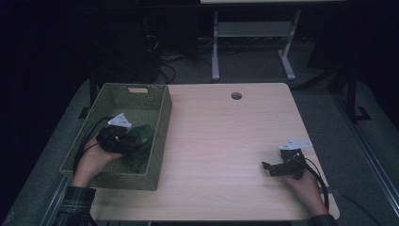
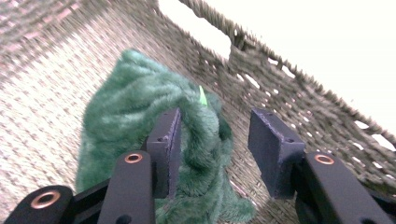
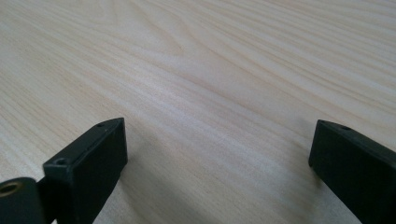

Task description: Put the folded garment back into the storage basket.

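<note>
A dark green fuzzy cloth (image 1: 143,134) lies bunched inside a woven green basket (image 1: 136,92) at the table's left. My left gripper (image 1: 136,141) hangs inside the basket just above the cloth. In the left gripper view its jaws stand apart (image 2: 215,135): the cloth (image 2: 135,102) bulges up against the left jaw, and the right jaw is clear of it. The basket wall (image 2: 280,79) rises right behind. My right gripper (image 1: 268,168) rests low over the bare wooden table (image 1: 221,136) near the front right. Its jaws are wide apart (image 3: 219,144) with only tabletop (image 3: 187,56) between them.
A round cable hole (image 1: 236,95) sits near the table's far edge. Beyond the table stand the white legs of another desk (image 1: 215,47) and some cables on the dark floor. A cable trails from each gripper toward the front edge.
</note>
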Action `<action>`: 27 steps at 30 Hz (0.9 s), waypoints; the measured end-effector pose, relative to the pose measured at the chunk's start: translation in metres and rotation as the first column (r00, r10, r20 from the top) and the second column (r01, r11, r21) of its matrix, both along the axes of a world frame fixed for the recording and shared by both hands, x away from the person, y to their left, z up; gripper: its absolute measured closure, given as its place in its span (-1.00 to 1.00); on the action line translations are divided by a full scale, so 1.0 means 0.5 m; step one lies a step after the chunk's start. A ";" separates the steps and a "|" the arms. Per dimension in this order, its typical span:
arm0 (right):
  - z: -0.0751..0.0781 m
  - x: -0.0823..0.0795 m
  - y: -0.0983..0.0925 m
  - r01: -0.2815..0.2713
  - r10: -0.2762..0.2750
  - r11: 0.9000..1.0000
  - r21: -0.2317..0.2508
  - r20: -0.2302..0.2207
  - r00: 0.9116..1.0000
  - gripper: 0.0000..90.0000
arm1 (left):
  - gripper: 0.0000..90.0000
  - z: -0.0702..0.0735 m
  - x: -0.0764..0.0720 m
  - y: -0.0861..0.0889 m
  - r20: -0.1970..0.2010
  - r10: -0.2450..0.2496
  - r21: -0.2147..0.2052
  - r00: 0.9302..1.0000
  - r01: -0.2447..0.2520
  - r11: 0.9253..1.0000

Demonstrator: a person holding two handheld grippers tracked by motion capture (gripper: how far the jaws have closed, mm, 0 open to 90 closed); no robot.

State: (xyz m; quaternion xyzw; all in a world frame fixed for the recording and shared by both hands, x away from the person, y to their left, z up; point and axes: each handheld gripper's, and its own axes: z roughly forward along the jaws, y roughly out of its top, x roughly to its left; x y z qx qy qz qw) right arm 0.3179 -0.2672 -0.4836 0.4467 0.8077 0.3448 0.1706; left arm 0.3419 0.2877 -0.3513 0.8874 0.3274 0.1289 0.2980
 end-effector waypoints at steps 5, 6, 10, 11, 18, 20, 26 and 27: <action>0.000 0.000 0.000 0.000 0.000 1.000 0.000 0.000 1.000 -0.91 | 0.11 0.019 -0.008 -0.008 0.038 -0.005 -0.046 0.999 0.007 0.999; 0.000 0.000 0.000 -0.001 0.001 1.000 0.000 0.001 1.000 -0.91 | 0.08 0.021 -0.010 -0.014 0.044 -0.007 -0.060 0.999 0.009 0.998; 0.000 0.000 0.000 0.000 0.000 1.000 0.000 0.001 1.000 -0.91 | -0.05 0.027 -0.014 -0.042 0.058 -0.022 -0.110 0.998 0.029 0.994; 0.000 0.000 0.000 0.000 0.000 1.000 0.000 0.001 1.000 -0.91 | -0.08 0.029 -0.014 -0.051 0.065 -0.022 -0.123 0.998 0.029 0.992; 0.000 0.000 0.000 -0.001 0.001 1.000 -0.001 0.001 1.000 -0.91 | -0.29 0.034 -0.012 -0.122 0.087 -0.041 -0.197 0.995 0.058 0.979; 0.000 0.000 0.000 -0.001 0.001 1.000 -0.001 0.001 1.000 -0.91 | -0.35 0.033 -0.012 -0.145 0.093 -0.049 -0.212 0.994 0.068 0.975; 0.000 0.000 0.000 -0.001 0.001 1.000 -0.001 0.001 1.000 -0.91 | -0.52 0.025 -0.020 -0.218 0.094 -0.073 -0.225 0.993 0.093 0.970; 0.000 0.000 0.000 -0.001 0.001 1.000 -0.001 0.001 1.000 -0.91 | -0.55 0.021 -0.022 -0.231 0.092 -0.080 -0.220 0.993 0.098 0.971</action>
